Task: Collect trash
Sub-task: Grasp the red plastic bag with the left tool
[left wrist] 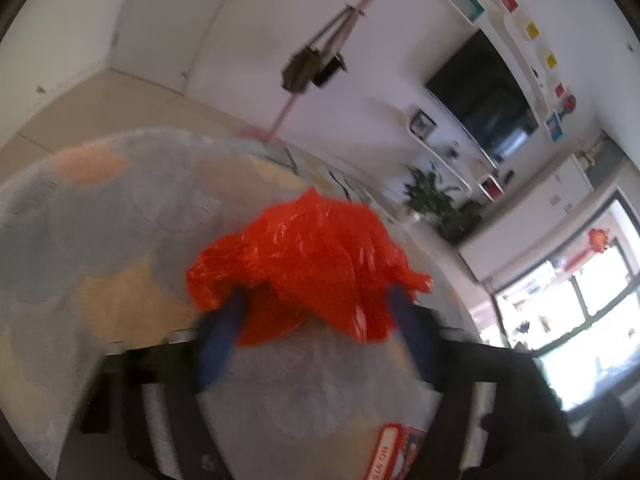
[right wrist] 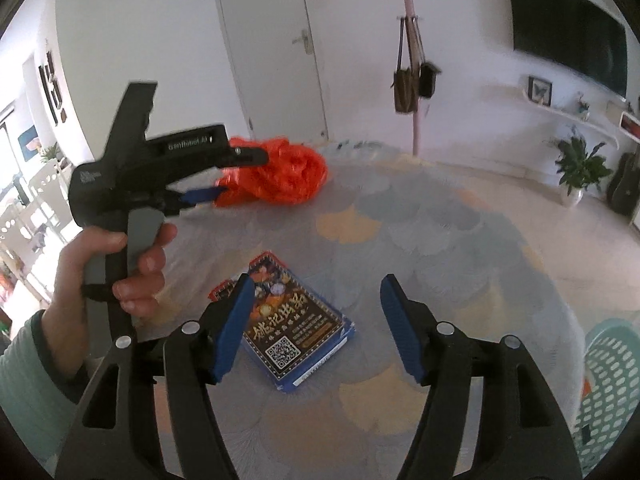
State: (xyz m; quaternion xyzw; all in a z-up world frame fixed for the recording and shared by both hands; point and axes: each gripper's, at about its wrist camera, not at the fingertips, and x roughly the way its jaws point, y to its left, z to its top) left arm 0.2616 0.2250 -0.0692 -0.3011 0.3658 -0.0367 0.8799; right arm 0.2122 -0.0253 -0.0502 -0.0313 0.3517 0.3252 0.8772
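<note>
A crumpled orange plastic bag (left wrist: 304, 260) lies on the pastel round rug (left wrist: 120, 220); it also shows in the right wrist view (right wrist: 280, 172). My left gripper (left wrist: 316, 304) is open, with its blue fingertips on either side of the bag's near edge; from the right wrist view the left gripper (right wrist: 216, 184) reaches the bag from the left. A blue and red printed box (right wrist: 292, 328) lies flat on the rug. My right gripper (right wrist: 316, 324) is open and empty, hovering just above the box.
A pink coat stand (right wrist: 412, 80) with hanging bags stands at the rug's far edge. A potted plant (right wrist: 576, 172) and a guitar (right wrist: 624, 188) stand by the right wall. A teal perforated basket (right wrist: 612, 380) sits at the right edge.
</note>
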